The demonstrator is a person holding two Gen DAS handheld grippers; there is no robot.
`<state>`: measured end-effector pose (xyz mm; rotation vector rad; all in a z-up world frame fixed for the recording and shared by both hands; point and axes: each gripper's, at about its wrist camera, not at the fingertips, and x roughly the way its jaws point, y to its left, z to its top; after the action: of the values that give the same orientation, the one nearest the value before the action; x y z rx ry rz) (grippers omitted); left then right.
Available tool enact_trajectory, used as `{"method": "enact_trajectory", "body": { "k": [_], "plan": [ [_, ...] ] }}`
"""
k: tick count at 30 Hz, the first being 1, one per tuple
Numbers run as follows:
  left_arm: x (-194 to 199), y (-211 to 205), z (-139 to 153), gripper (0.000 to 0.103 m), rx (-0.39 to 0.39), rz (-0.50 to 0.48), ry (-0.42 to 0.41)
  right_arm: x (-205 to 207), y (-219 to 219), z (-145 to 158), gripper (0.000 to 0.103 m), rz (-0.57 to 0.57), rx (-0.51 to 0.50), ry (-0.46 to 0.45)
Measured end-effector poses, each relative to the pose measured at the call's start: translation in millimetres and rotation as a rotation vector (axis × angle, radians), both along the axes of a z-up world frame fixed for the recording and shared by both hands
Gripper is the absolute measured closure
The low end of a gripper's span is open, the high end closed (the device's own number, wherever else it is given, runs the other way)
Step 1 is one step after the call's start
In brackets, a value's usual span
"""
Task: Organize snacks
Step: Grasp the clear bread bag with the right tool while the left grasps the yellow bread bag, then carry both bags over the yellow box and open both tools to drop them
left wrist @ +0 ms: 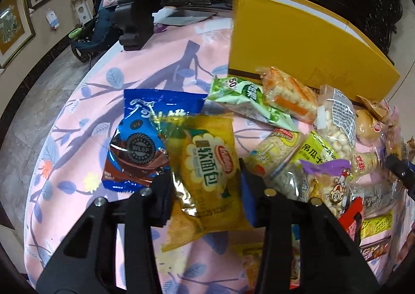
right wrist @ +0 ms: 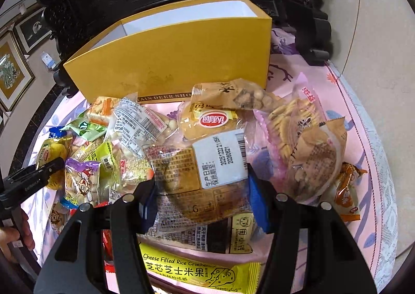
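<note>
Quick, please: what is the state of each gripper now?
Left gripper: shut on the yellow bread packet.
Right gripper: shut on the clear pastry packet.

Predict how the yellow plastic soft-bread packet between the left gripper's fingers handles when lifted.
The yellow plastic soft-bread packet is probably light and squashy, since it looks puffed. Its glossy crinkled film may slip between the left gripper fingers. The loose lower end likely droops.
</note>
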<state>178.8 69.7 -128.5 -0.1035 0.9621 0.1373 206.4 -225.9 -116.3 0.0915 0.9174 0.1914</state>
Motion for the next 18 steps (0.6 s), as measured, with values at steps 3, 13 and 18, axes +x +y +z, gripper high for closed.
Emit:
{"method": "enact_trajectory", "body": {
  "k": [3,13,18],
  "plan": [
    [-7.4,0.3,5.2,0.064,0.001,0.005,-0.031,-1.4,1.1,-0.4,0.044,0.006,0.001,-0.007],
    [-22.1,-5.5,38.5,0.064,-0.013,-0.028,-0.121,-14.8,10.5,13.8,0.045,0.016,-0.011,-0.033],
    [-31.9,-27.3,57.7,0.064,-0.015,-0.091,-0.161,-29.8,18.6,32.2,0.045,0.032,-0.018,-0.068]
  ]
}}
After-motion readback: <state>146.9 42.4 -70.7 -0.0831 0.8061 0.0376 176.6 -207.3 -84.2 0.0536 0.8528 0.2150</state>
